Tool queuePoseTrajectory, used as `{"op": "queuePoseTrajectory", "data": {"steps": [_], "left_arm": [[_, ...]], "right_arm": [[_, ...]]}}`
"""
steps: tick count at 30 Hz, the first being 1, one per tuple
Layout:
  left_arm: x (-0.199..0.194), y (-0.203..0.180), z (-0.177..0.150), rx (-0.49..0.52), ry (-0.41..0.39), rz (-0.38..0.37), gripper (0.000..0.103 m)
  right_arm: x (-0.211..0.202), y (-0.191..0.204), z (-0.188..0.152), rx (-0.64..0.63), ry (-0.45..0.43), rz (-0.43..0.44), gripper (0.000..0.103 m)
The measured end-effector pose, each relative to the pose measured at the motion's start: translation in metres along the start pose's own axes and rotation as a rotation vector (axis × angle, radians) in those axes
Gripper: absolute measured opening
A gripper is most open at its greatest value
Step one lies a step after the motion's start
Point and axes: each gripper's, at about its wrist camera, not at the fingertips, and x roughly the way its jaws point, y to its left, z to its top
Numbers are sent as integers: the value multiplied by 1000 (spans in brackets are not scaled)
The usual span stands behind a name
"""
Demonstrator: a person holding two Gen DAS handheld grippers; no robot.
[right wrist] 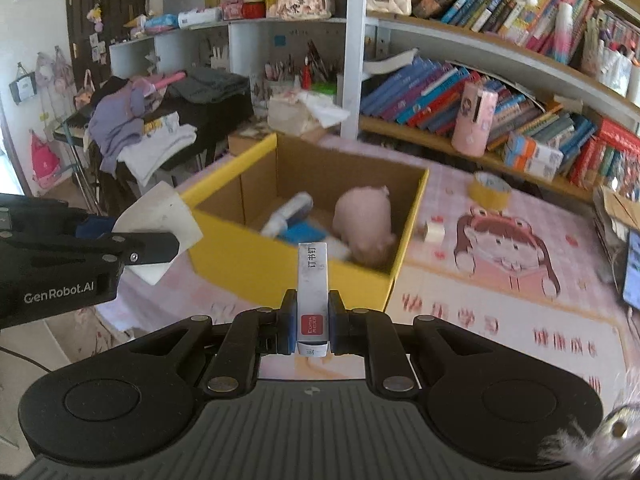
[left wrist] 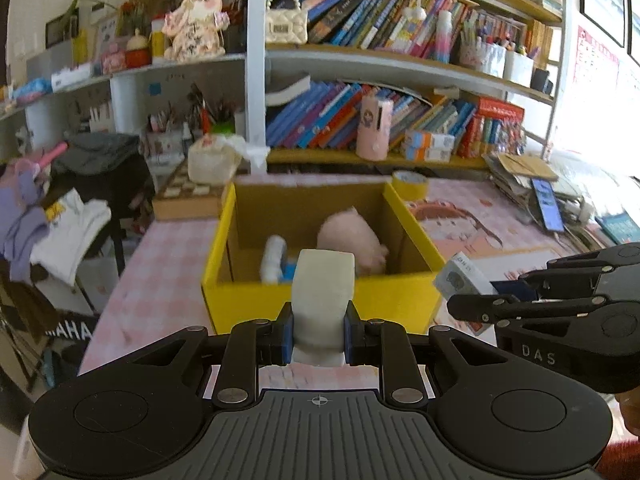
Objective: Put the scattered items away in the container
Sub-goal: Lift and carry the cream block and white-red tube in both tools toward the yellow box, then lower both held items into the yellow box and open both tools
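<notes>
Our left gripper (left wrist: 318, 334) is clamped on a white block (left wrist: 323, 292), our right gripper (right wrist: 313, 326) on a staple box (right wrist: 313, 300) labelled "订书钉" and "Comix". Both hang near the yellow box (right wrist: 296, 268), which holds a pink plush (right wrist: 366, 220). We read "GenRobot.AI" on the left gripper.

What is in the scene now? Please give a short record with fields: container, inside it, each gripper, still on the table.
container: yellow box, open top, on the pink table
inside it: pink plush toy, white tube, blue item
left gripper: shut on white block, near the box front
right gripper: shut on staples box
still on the table: yellow tape roll, small white roll
</notes>
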Motion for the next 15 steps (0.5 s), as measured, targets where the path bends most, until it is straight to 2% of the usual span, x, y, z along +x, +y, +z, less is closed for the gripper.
{"op": "queuePoseTrajectory", "data": {"steps": [7, 15], "left_arm": [[29, 0, 29, 28, -14, 42, 21], [73, 1, 54, 61, 39, 66, 21]], "right_arm": [[29, -12, 29, -37, -14, 62, 14], [67, -31, 57, -57, -5, 112, 14]]}}
